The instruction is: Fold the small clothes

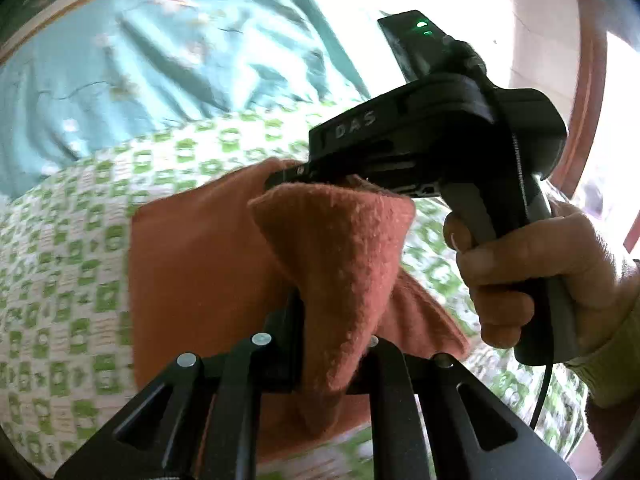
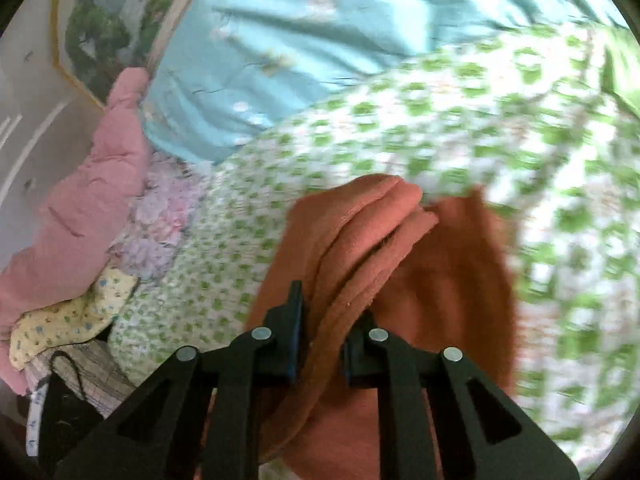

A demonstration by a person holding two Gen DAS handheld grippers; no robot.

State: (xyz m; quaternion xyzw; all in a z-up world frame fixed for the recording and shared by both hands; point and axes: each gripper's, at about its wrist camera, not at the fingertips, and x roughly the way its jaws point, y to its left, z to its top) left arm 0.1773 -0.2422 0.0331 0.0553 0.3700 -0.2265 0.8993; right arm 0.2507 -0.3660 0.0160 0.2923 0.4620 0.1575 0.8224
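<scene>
An orange fleece cloth (image 1: 200,264) lies partly on the green-and-white patterned bedspread (image 1: 64,264). My left gripper (image 1: 332,340) is shut on a raised fold of the cloth. My right gripper (image 1: 288,176), seen from the left wrist view, pinches another edge of the same cloth further back, held by a hand (image 1: 532,280). In the right wrist view my right gripper (image 2: 324,340) is shut on a bunched fold of the orange cloth (image 2: 440,272), which hangs over the bedspread (image 2: 400,128).
A light blue quilt (image 1: 140,60) lies behind the bedspread and also shows in the right wrist view (image 2: 300,40). A pile of pink (image 2: 88,200), floral and yellow clothes (image 2: 68,328) sits at the left. A wooden door frame (image 1: 588,92) is at the right.
</scene>
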